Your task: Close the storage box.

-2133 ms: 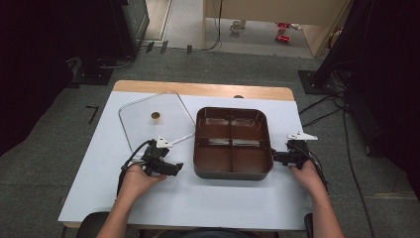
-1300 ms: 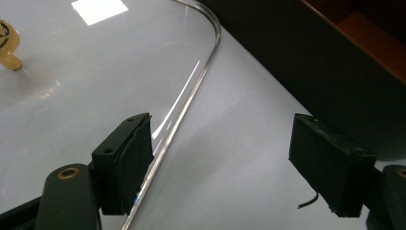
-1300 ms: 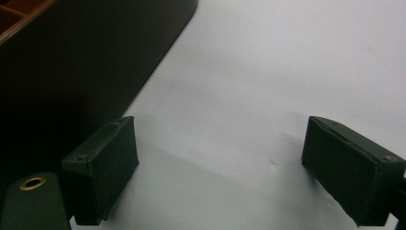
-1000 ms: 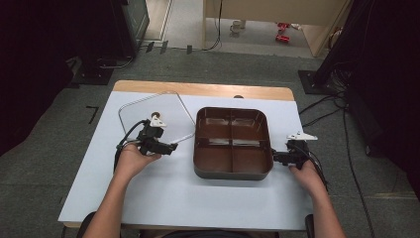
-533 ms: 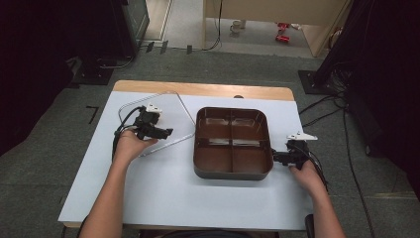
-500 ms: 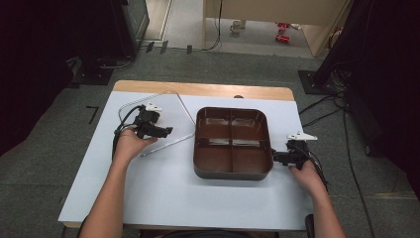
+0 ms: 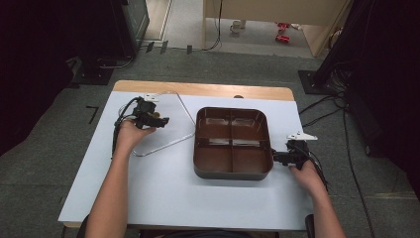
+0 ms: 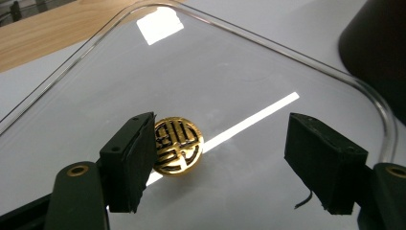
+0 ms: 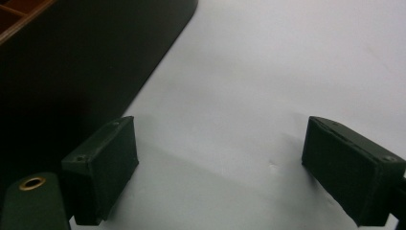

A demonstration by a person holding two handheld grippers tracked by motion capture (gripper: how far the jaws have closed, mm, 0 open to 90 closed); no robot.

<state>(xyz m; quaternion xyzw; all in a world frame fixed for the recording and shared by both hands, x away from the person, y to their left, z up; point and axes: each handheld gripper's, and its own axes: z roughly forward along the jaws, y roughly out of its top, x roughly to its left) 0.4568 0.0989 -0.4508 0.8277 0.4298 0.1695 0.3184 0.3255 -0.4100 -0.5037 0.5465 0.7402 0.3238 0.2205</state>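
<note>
A clear lid point(image 7: 171, 126) with a round gold knob point(image 8: 177, 145) lies flat on the white table, left of a brown four-compartment tray point(image 7: 233, 173). My left gripper point(image 7: 161, 120) hovers low over the lid point(image 8: 191, 72). In the left gripper view it point(image 8: 222, 163) straddles the knob, the left pad right beside it and the right pad well apart. Its jaws have just been closing but stand open, with the knob between them. My right gripper point(image 7: 276, 157) rests on the table by the tray's right wall point(image 9: 72, 57). It point(image 9: 220, 172) is open, with bare table between its pads.
The white table top point(image 7: 163, 188) has a wooden strip point(image 7: 198, 89) along its far edge. Cables trail from both grippers. Dark equipment and floor cables surround the table.
My left hand has moved from beside the tray's left wall away and to the left, out over the lid to its knob. The right hand has stayed put.
</note>
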